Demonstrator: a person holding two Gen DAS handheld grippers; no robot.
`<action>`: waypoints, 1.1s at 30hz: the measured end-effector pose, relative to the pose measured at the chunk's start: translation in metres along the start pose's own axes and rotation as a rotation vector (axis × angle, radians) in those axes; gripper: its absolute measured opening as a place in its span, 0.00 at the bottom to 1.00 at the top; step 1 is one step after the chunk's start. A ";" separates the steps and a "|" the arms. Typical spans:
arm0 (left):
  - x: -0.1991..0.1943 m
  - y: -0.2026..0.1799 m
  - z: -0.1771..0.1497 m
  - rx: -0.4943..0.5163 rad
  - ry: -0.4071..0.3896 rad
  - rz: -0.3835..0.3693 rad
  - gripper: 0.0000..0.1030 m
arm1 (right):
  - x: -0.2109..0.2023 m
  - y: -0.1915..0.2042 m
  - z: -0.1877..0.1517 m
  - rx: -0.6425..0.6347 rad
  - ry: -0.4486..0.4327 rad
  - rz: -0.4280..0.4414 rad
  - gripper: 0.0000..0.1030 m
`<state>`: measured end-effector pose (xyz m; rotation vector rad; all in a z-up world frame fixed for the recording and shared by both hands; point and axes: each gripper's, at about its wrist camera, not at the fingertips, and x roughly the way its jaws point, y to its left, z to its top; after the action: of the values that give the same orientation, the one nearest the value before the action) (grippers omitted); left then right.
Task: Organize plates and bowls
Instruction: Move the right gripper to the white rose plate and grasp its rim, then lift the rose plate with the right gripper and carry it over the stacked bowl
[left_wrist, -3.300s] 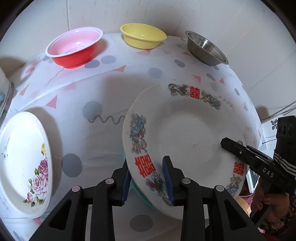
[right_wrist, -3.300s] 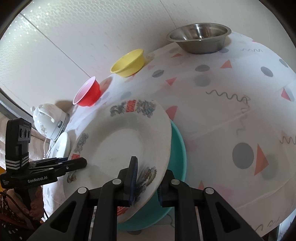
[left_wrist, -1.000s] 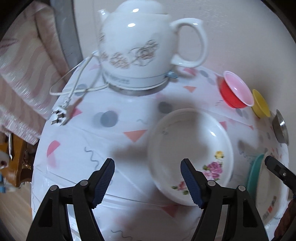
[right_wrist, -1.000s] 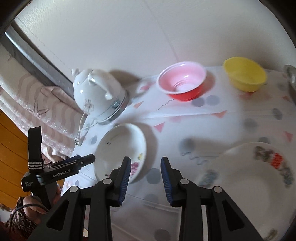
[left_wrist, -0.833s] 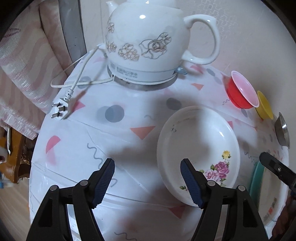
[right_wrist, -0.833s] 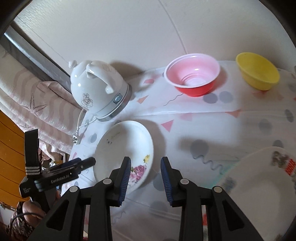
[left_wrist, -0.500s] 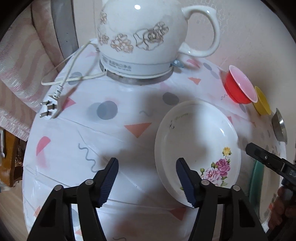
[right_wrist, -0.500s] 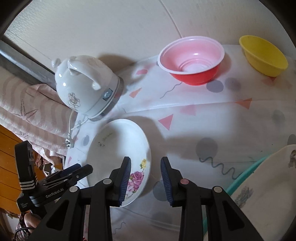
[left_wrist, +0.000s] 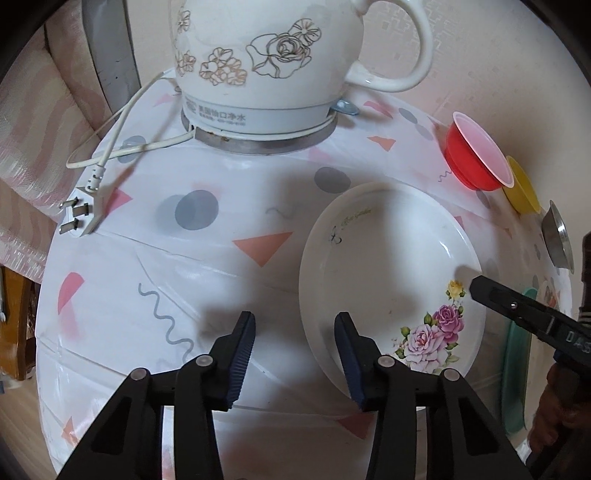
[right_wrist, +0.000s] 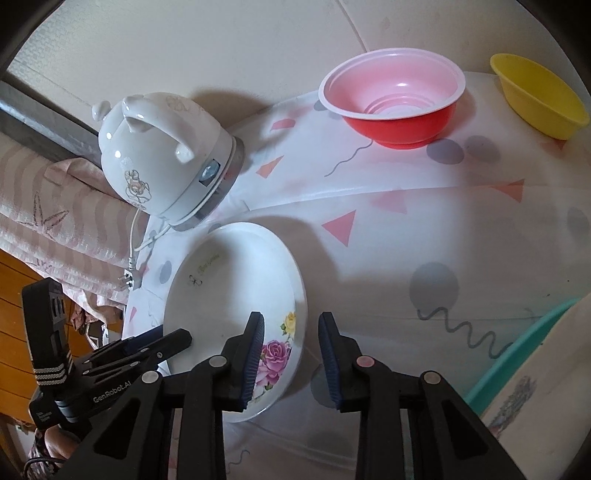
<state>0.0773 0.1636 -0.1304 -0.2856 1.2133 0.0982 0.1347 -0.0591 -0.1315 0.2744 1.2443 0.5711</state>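
White plastic sheeting, printed with grey dots and pink triangles, covers the surface (left_wrist: 155, 258). On it, largest first: a white ceramic kettle (left_wrist: 273, 62) at the far left end, its cord and plug (left_wrist: 79, 218) trailing loose toward the edge; then the rose plate (left_wrist: 391, 280), a shallow white dish with pink roses on its near rim, lying flat just in front of the kettle. A teal plate (right_wrist: 524, 343) with a patterned white plate (right_wrist: 546, 373) on top sits to the right, well apart. Along the back wall: red bowl (right_wrist: 395, 99), yellow bowl (right_wrist: 535, 96), and a steel bowl (left_wrist: 557, 240) seen only at the frame edge. Left gripper (left_wrist: 295, 350): jaws wide, nothing held, right finger over the plate's left rim, left finger over bare cloth, so the rim lies between them. Right gripper (right_wrist: 290, 354): jaws moderately open, nothing held, straddling the rose-decorated right rim, one finger over the dish, the other outside it. Key relation: the plate sits between the two grippers, each on an opposite edge. Whether either finger actually touches the rim I cannot tell. My reading: a two-sided pickup is being set up, likely bound for the stack at right. The rim is thin and glazed, and could slip if pinched shallow.
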 end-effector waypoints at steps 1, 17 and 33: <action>0.001 -0.002 0.000 0.006 -0.002 0.004 0.43 | 0.001 0.001 0.000 -0.001 0.002 -0.003 0.27; 0.009 -0.028 0.004 0.152 -0.040 0.004 0.35 | 0.016 0.000 0.001 0.008 0.026 -0.002 0.11; -0.014 -0.034 -0.003 0.211 -0.086 -0.036 0.32 | -0.009 0.003 -0.007 -0.030 -0.010 0.010 0.09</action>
<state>0.0769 0.1312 -0.1128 -0.1175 1.1219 -0.0480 0.1252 -0.0625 -0.1248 0.2581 1.2247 0.5956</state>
